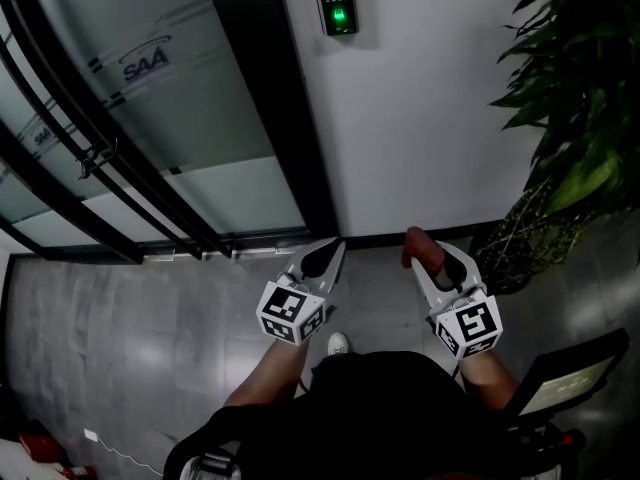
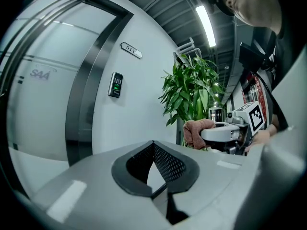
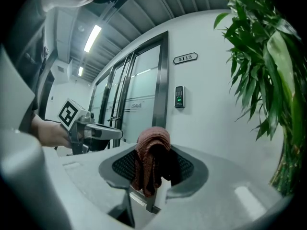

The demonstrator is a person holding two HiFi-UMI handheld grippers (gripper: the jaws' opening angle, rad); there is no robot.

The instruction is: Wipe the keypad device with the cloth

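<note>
Got the keypad device (image 1: 338, 1) up at 12 o'clock in the head view, stuck flat on the white wall (image 1: 430, 118) with a green glow on its face. Way down at roughly 5 o'clock from it, well apart: the cloth (image 1: 422, 248), reddish-brown, bunched up and pinched between the fingers of the right gripper (image 1: 432, 262), drooping over them in the right gripper view. Just beside, at 9 o'clock of that one, the left gripper (image 1: 333, 245) with fingers clenched together on nothing. Moving outward: dark door frame (image 1: 270, 98) and frosted glass door (image 1: 170, 98) at 9 o'clock of the keypad, a number plate (image 3: 185, 58) at 12 above it, a leafy plant (image 1: 580, 118) over at 3 o'clock. Grey floor (image 1: 150, 328) underneath, plus a white shoe (image 1: 338, 345) at 6 o'clock, between the two grippers.
</note>
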